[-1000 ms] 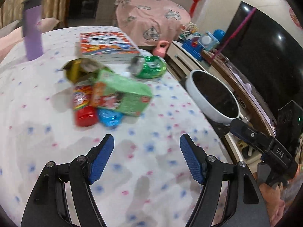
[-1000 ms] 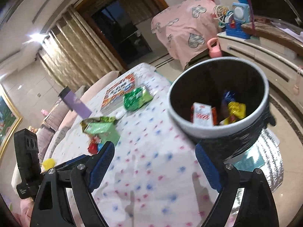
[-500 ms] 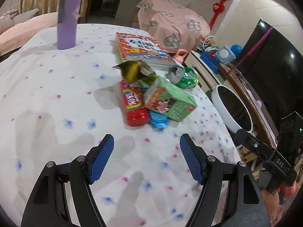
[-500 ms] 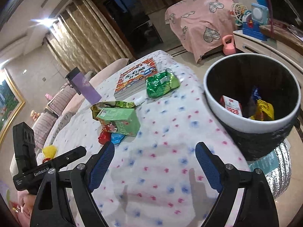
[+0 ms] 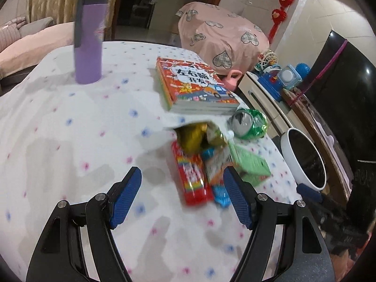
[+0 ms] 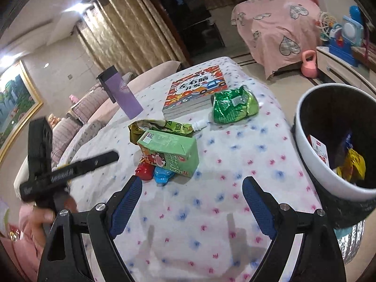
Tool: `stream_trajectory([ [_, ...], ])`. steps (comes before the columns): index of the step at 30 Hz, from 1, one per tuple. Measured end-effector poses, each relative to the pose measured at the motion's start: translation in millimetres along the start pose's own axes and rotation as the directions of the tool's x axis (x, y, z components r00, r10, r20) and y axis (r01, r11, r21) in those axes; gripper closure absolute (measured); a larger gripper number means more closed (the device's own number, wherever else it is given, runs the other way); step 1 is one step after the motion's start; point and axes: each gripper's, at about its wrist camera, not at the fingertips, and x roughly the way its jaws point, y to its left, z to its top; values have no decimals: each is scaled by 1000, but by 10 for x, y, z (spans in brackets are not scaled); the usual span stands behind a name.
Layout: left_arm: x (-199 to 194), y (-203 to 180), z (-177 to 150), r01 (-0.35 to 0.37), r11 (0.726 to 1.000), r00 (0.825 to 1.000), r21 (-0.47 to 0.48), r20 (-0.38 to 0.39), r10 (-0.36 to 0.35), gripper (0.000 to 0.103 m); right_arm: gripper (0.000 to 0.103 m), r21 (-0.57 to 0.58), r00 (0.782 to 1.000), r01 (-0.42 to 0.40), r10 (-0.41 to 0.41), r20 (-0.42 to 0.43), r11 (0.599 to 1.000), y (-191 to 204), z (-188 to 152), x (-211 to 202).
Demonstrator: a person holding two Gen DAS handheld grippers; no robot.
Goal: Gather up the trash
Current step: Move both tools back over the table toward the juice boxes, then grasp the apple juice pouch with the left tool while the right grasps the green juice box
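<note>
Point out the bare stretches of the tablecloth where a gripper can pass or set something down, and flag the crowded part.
Free: the cloth in front of the purple tumbler, left of the red candy tube; and the strip between the green carton and the trash bin. Crowded: the carton, tube, gold wrapper and green bag cluster against the book.

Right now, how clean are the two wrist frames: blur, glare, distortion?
Left wrist: motion blur smears the trash pile; the book is soft too; tool sharp. Right wrist: carton crisp, ceiling light flares, other tool blurred. Both: strong fisheye bending, dark corners.
</note>
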Motion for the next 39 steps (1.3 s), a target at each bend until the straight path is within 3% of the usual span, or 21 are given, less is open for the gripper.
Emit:
stream_trajectory([
  [8, 200, -74, 381, 13, 996, 1000, 93, 16, -14, 28, 14, -147, 997, -44, 33, -75, 988, 151, 168, 356],
  [11, 350, -106, 461, -8, 991, 1000, 132, -14, 10, 28, 14, -191, 994, -66, 48, -94, 979, 192, 251, 509],
  [13, 438, -121, 469, 14, 989, 999, 150, -45, -8, 29, 14, -209, 993, -77, 55, -108, 975, 210, 299, 611],
  [14, 450, -124, 464, 17, 988, 999, 155, -51, -9, 33, 14, -219, 992, -84, 60, -115, 972, 223, 317, 658],
  [16, 482, -134, 438, 31, 985, 997, 171, -74, -18, 62, 14, -239, 990, -90, 60, -128, 967, 258, 341, 736],
  [18, 501, -144, 400, 55, 982, 994, 180, -99, -37, 73, 14, -254, 987, -101, 65, -144, 962, 284, 351, 802],
  [20, 437, -168, 359, 53, 978, 996, 202, -82, -37, 75, 16, -267, 983, -112, 68, -168, 957, 304, 340, 884],
  [22, 374, -189, 333, 31, 975, 998, 219, -60, -19, 79, 41, -277, 983, -98, 51, -174, 956, 312, 310, 914],
  [24, 274, -159, 298, 53, 978, 998, 202, -52, -43, 80, 60, -276, 985, -75, 28, -170, 958, 305, 266, 881],
  [29, -65, -101, 144, 77, 983, 997, 169, -6, -77, 82, 62, -240, 991, -65, 35, -128, 969, 242, 166, 606],
  [34, -424, -25, -131, 86, 988, 996, 132, 26, -90, 83, 64, -143, 998, 3, -12, -65, 990, 49, 21, 143],
  [39, -581, 80, -501, 68, 992, 998, 110, -8, -68, 85, 65, -86, 991, 110, -116, -70, 990, -114, -120, -120],
])
